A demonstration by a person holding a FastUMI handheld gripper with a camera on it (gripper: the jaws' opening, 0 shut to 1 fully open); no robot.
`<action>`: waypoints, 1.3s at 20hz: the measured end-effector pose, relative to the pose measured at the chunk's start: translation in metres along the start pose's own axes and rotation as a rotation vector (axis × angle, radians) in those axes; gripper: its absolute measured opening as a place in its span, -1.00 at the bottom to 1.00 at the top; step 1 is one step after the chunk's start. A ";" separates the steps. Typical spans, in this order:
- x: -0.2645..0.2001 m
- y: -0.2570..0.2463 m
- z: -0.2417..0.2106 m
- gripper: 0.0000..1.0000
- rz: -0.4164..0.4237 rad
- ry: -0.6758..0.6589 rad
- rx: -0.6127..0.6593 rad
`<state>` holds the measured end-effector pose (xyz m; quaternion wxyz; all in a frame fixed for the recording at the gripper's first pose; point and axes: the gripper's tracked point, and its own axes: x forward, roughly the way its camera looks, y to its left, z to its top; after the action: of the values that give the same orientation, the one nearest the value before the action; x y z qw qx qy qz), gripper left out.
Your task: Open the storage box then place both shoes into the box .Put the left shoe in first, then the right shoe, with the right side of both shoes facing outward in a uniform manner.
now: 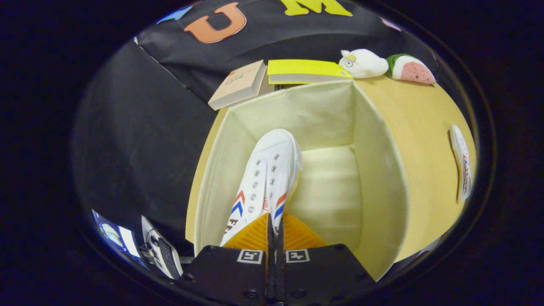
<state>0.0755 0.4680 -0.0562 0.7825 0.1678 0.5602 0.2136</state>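
A cream fabric storage box (pixel 374 170) stands open on the yellow table, just ahead of my fingers. A white canvas shoe (pixel 270 170) with red and blue chevrons hangs toe-down inside the box's left half, its toe toward the far wall. My gripper (pixel 275 227) is shut on the shoe's heel edge, the two fingers nearly touching with the thin collar pinched between them. The second white shoe (pixel 462 168) lies on the table to the right of the box.
Beyond the box lie a tan book (pixel 238 85) and a yellow book (pixel 304 70). Two plush toys, one white (pixel 363 63) and one green and pink (pixel 410 68), sit at the table's far right. A keyboard (pixel 163 250) and screens (pixel 117 238) show low on the left.
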 end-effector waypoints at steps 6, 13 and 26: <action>-0.013 0.018 0.014 -0.15 0.052 -0.058 -0.097; -0.088 -0.002 0.033 0.79 0.056 -0.281 -0.270; -0.236 -0.350 0.043 0.79 -0.310 -0.409 -0.206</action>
<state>0.1014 0.0453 -0.0282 0.9156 0.0395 0.3851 0.1090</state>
